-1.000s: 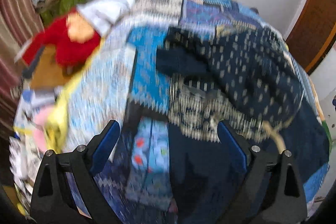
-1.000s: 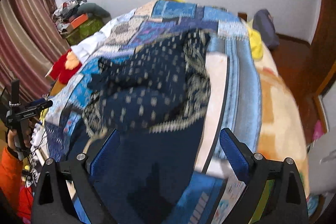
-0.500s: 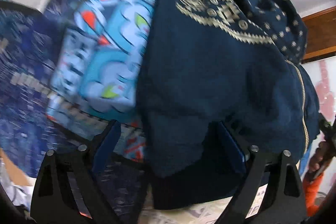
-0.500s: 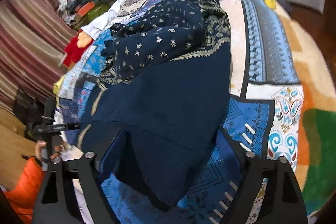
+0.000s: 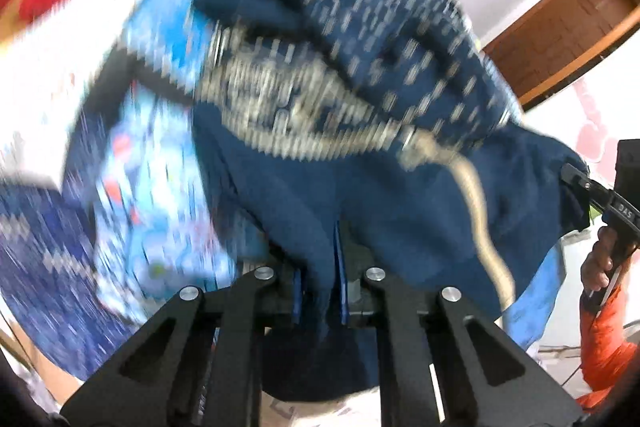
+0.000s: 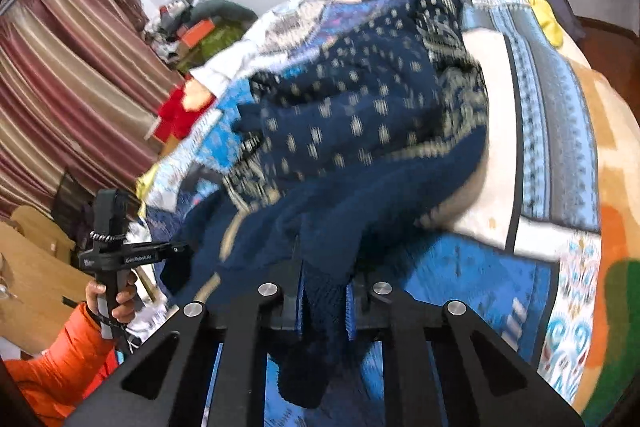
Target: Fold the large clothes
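Observation:
A large navy garment (image 5: 392, 195) with pale dots and a cream patterned band lies crumpled on the bed; it also shows in the right wrist view (image 6: 360, 147). My left gripper (image 5: 318, 287) is shut on its plain navy hem at the near edge of the bed. My right gripper (image 6: 325, 301) is shut on another part of the same hem, further along the edge. The right gripper also shows at the right edge of the left wrist view (image 5: 576, 175), and the left gripper shows at the left of the right wrist view (image 6: 176, 249). Both views are blurred by motion.
A blue patchwork quilt (image 6: 552, 131) covers the bed. Red clothing (image 6: 176, 111) and a heap of things (image 6: 200, 27) lie by the striped curtain (image 6: 60, 67). A wooden door frame (image 5: 560, 23) stands at the right. A yellow cloth (image 6: 548, 19) is at the bed's far end.
Both grippers were open above the bed one second ago. They dropped to the near edge, and each has now closed on the navy hem.

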